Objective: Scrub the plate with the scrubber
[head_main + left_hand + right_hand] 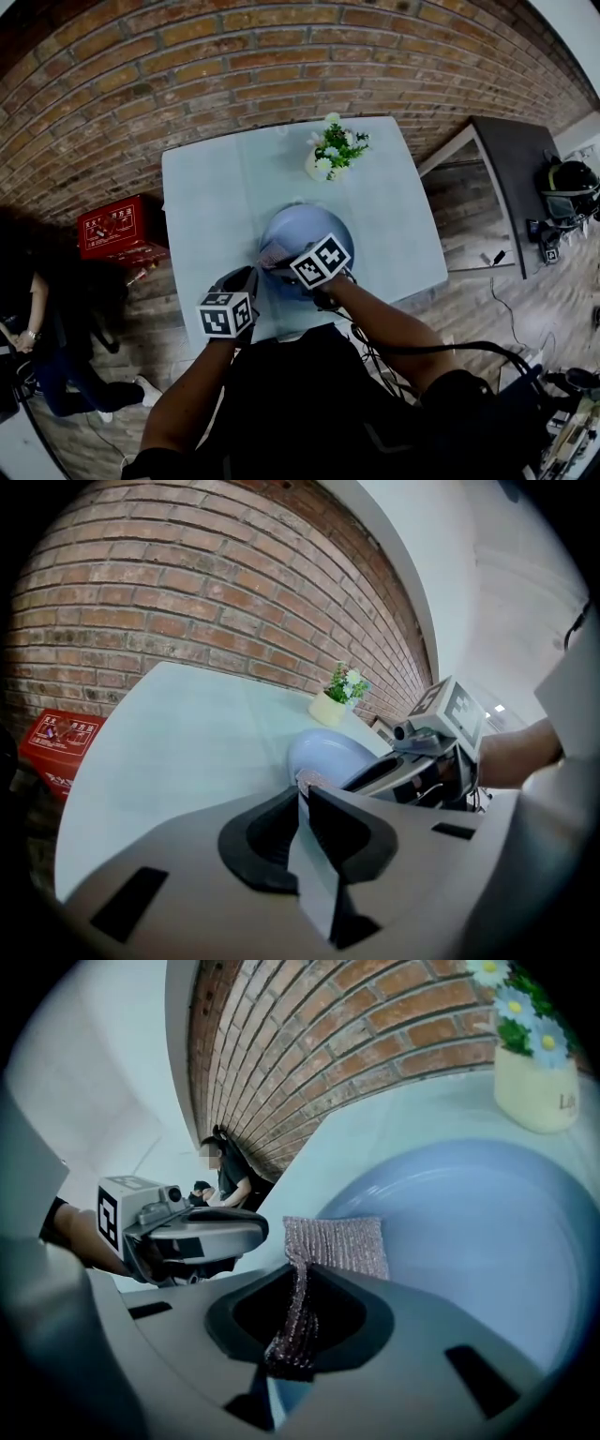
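1. Left gripper [305, 797], lower centre of its own view: jaws clamped on the near rim of the blue plate [330, 754]. The rim shows edge-on as a pale strip between the pads.
2. Right gripper [302, 1271], lower centre of its own view: jaws pinched on the scrubber [339, 1244], a glittery mesh pad. One end runs down between the jaws; the rest lies flat on the plate's inner surface, left of centre in that view.
3. Head view: plate at frame centre on a pale table [206, 202]. Both grippers sit at its lower edge, the left one lower left of the right.
4. Beyond the plate, upper centre: cream flower pot [328, 155], upright on the table, apart from the plate.
5. Farthest: brick wall [187, 56] across the top; red box [114, 227] at mid left, beside the table.
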Demonstrator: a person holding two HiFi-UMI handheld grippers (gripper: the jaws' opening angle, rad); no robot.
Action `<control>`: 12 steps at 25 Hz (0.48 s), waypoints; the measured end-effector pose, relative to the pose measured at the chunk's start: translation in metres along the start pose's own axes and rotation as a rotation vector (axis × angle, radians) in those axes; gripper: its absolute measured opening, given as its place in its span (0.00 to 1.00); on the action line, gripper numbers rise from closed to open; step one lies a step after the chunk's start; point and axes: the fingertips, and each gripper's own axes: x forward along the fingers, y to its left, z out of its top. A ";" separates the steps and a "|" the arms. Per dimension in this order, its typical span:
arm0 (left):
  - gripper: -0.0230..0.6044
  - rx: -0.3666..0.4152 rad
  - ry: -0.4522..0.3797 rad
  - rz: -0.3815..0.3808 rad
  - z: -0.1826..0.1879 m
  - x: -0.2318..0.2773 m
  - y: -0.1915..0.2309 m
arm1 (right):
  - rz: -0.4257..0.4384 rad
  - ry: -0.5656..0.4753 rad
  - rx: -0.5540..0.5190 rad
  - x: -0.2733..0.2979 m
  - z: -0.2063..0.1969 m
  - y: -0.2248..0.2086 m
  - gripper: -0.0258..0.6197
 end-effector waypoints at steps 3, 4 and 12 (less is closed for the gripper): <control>0.11 -0.004 -0.002 0.012 -0.001 0.002 0.002 | 0.044 -0.049 0.039 -0.012 0.005 0.008 0.14; 0.11 -0.010 -0.003 0.023 -0.002 0.002 0.004 | 0.055 -0.069 0.057 -0.018 0.007 0.009 0.14; 0.11 -0.075 -0.017 0.080 -0.012 0.008 0.002 | 0.040 -0.140 0.049 -0.083 0.010 -0.011 0.14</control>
